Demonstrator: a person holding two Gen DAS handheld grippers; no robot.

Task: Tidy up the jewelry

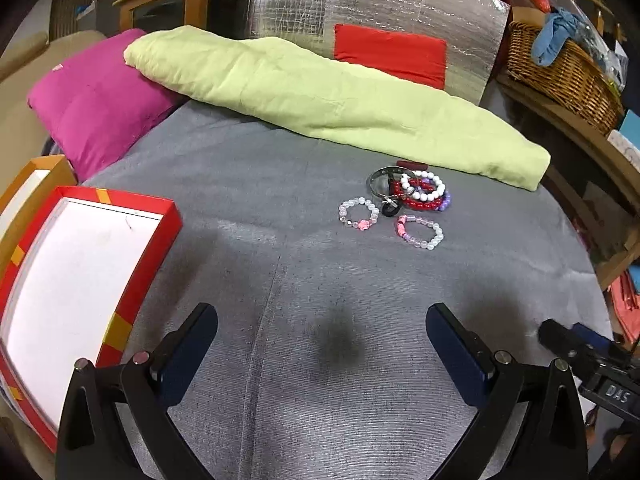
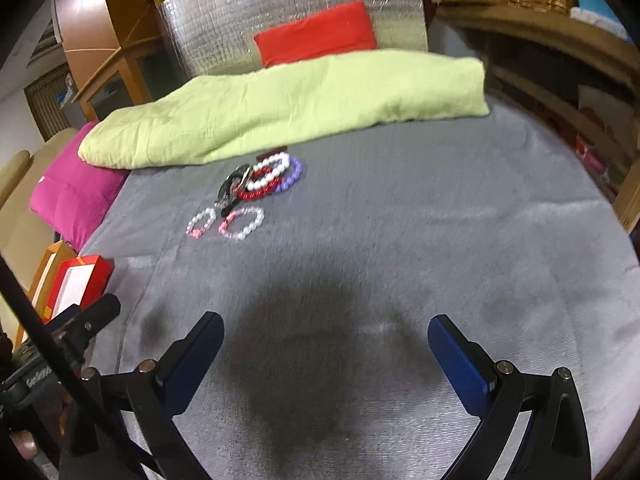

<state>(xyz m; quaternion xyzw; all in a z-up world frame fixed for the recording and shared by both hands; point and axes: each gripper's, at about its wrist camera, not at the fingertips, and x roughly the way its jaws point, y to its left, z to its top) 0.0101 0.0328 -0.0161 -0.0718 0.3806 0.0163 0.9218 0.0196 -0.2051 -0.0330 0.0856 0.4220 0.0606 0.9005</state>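
Note:
A pile of bracelets (image 1: 416, 192) lies on the grey cloth: white, red and purple beads with a metal bangle (image 1: 386, 184). Two clear-pink bead bracelets lie in front, one on the left (image 1: 359, 214) and one on the right (image 1: 420, 232). The pile also shows in the right wrist view (image 2: 268, 178). An open red box with a white inside (image 1: 80, 272) sits at the left. My left gripper (image 1: 322, 336) is open and empty, well short of the jewelry. My right gripper (image 2: 326, 340) is open and empty above the cloth.
A light green folded blanket (image 1: 320, 92) lies behind the jewelry, with a magenta pillow (image 1: 96, 116) to its left. A silver foil panel with a red patch (image 1: 390, 52) stands at the back. A wicker basket (image 1: 560, 68) sits on shelves at the right.

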